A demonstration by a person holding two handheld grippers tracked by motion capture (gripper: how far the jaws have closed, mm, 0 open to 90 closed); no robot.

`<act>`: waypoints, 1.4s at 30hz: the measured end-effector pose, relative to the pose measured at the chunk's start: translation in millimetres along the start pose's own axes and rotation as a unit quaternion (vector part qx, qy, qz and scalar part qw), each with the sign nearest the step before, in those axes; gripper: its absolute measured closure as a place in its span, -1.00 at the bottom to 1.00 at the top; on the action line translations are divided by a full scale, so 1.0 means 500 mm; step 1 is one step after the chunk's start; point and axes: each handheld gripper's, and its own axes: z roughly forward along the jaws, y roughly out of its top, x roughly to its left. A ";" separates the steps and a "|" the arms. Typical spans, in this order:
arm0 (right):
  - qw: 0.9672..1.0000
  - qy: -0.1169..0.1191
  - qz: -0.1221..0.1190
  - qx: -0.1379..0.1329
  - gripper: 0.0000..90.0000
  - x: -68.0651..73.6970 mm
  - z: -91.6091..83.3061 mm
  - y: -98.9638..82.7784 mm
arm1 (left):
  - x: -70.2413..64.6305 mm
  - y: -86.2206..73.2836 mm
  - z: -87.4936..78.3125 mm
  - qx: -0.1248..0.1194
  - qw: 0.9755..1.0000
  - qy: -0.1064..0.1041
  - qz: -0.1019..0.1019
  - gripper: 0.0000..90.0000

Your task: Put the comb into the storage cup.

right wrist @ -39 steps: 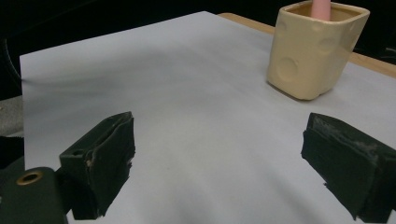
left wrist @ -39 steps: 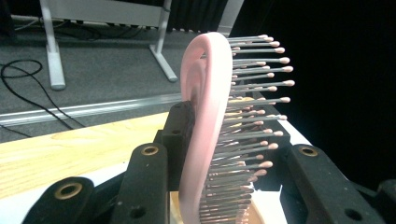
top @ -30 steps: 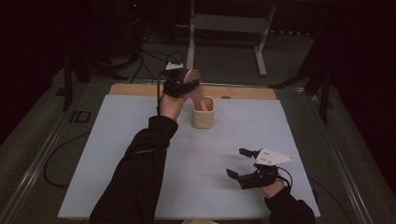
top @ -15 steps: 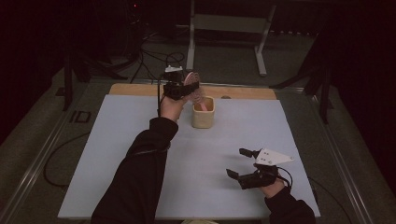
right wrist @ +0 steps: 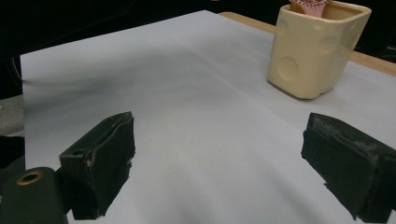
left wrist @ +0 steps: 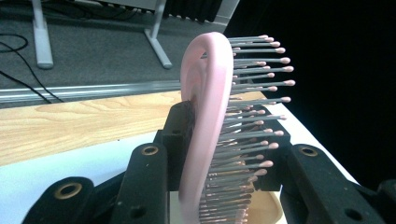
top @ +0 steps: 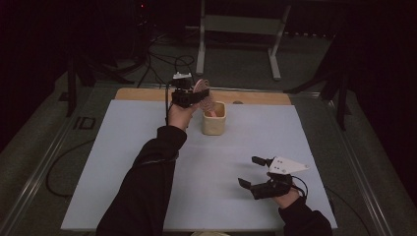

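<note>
A pink hairbrush [top: 203, 93] with grey pink-tipped bristles stands upright in my left gripper [top: 191, 97], which is shut on it. In the left gripper view the black jaws clamp the brush [left wrist: 205, 107] from both sides, the gripper [left wrist: 224, 140] centred on it. The brush's lower end dips into a cream cup [top: 214, 119] at the far middle of the table; its rim [left wrist: 271, 210] shows below the bristles. My right gripper [top: 249, 171] rests open near the front right. Its view looks between its pads [right wrist: 102, 158] toward the cup [right wrist: 313, 51], with the gripper [right wrist: 219, 161] holding nothing.
A white mat [top: 123, 162] covers the table, with a bare wooden strip [top: 142, 93] along the far edge. Beyond the table stand a metal frame's legs [top: 201, 44] and loose cables [top: 167, 61] on the floor. Metal rails run along both sides.
The left gripper has sunk slightly with the brush over the cup. The right gripper has not moved.
</note>
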 end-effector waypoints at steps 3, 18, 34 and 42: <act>1.000 0.000 -0.002 0.000 -0.79 0.000 -0.001 0.001 | 0.006 -0.001 -0.002 0.003 1.000 -0.001 -0.004 0.44; 1.000 0.000 -0.002 0.000 -0.79 0.001 0.000 0.001 | 0.019 -0.003 -0.006 0.015 1.000 0.010 -0.015 0.23; 1.000 -0.002 0.002 0.001 -0.79 0.000 -0.001 0.001 | 0.008 0.006 -0.021 0.047 0.999 0.013 0.011 -0.63; 1.000 -0.004 0.003 0.001 -0.79 -0.001 -0.001 0.001 | 0.007 0.000 -0.031 0.060 0.997 -0.013 0.037 -1.00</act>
